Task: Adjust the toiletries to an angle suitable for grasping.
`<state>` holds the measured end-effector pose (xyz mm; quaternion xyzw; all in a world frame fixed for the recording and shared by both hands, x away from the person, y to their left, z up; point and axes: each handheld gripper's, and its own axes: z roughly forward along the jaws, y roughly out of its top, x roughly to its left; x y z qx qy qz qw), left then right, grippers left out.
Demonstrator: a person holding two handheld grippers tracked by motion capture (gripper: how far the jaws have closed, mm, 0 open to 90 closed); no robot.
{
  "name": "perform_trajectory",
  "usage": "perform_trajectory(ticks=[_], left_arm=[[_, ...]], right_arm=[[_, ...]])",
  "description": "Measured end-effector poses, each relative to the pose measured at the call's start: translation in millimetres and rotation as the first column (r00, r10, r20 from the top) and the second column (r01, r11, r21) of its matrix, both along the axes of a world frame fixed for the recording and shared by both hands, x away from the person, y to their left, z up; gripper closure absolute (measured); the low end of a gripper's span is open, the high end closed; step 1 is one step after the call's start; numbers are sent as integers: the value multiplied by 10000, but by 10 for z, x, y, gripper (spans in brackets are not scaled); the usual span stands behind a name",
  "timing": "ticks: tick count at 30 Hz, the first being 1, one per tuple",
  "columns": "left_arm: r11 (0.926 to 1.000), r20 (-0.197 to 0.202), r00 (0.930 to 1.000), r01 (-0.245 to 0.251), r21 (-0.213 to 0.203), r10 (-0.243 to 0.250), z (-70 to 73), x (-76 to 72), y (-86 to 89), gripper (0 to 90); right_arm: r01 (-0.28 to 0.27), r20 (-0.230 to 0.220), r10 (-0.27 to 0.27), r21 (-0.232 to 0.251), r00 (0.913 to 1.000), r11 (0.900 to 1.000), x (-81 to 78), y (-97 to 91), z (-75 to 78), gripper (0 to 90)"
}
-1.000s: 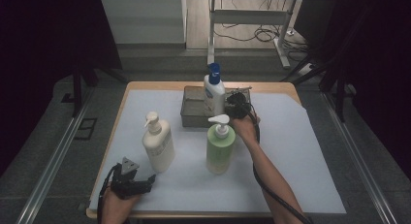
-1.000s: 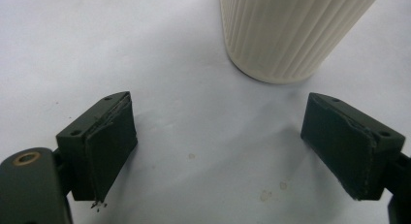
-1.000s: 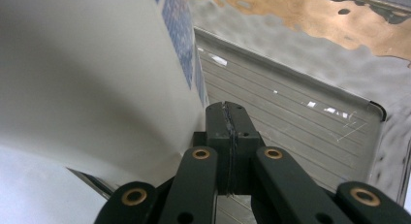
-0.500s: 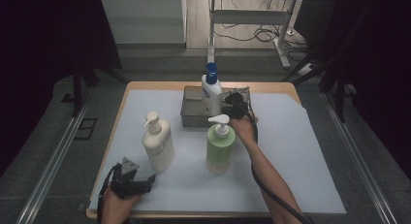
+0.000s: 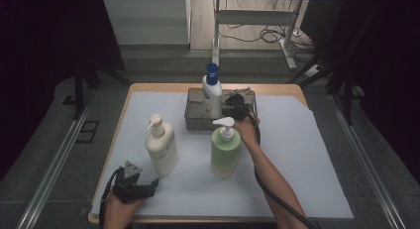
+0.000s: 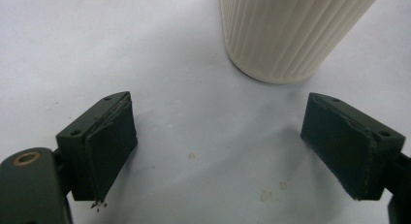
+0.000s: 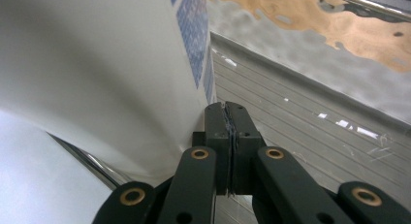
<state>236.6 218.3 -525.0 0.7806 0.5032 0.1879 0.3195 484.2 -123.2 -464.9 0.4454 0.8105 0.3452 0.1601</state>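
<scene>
A: Where does the blue-capped bottle [image 5: 212,92] stand right now?

B: Upright in the metal tray [image 5: 194,121] at the far middle of the table [image 5: 148,89]. The right gripper [image 5: 233,106] sits just to its right, jaws pressed flat together with nothing between them, as the right gripper view shows, its tip against the white side of the bottle [image 7: 97,64] just above the tray floor [image 7: 310,127].

A: And the other hand?

B: The left gripper [image 5: 148,187] rests at the near left edge, jaws wide apart, with the ribbed base of the cream pump bottle [image 6: 286,35] just beyond them, untouched.

A: What could go wrong?

B: I'd judge the blue-capped bottle is tall and narrow, so a push from closed jaws low on its side could tip it over the tray wall or onto the table. Also, the person's forearm passes close by the green pump bottle [image 5: 225,152]; a careless swing of the wrist might knock that one down.

A: Anything different from a second ago?

B: The blue-capped bottle has shifted a little to the left inside the tray, and the right gripper has followed it. The left gripper and both pump bottles sit as they did.
</scene>
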Motion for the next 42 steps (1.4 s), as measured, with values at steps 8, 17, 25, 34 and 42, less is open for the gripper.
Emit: perform_trajectory(ticks=[8, 17, 25, 34, 42], left_arm=[[10000, 1, 10000, -1, 0, 1, 0, 0, 0, 122], [10000, 2, 10000, -2, -6, 2, 0, 0, 0, 122], [10000, 6, 10000, -6, -9, 6, -1, -1, 0, 122], [10000, 7, 10000, -7, -10, 7, -1, -1, 0, 122], [10000, 8, 10000, -5, -7, 5, -1, -1, 0, 122]], right_arm=[[-226, 13, 226, 34, 9997, 9997, 9, 65, 4, 879], [-259, -22, 259, 251, 9997, 9994, 41, 104, 10, 879], [-319, -61, 320, 196, 9995, 9993, 82, 148, 16, 879], [-386, -174, 391, 287, 9991, 9988, 110, 198, 13, 878], [-527, -243, 535, 330, 9983, 9981, 124, 249, 18, 879]])
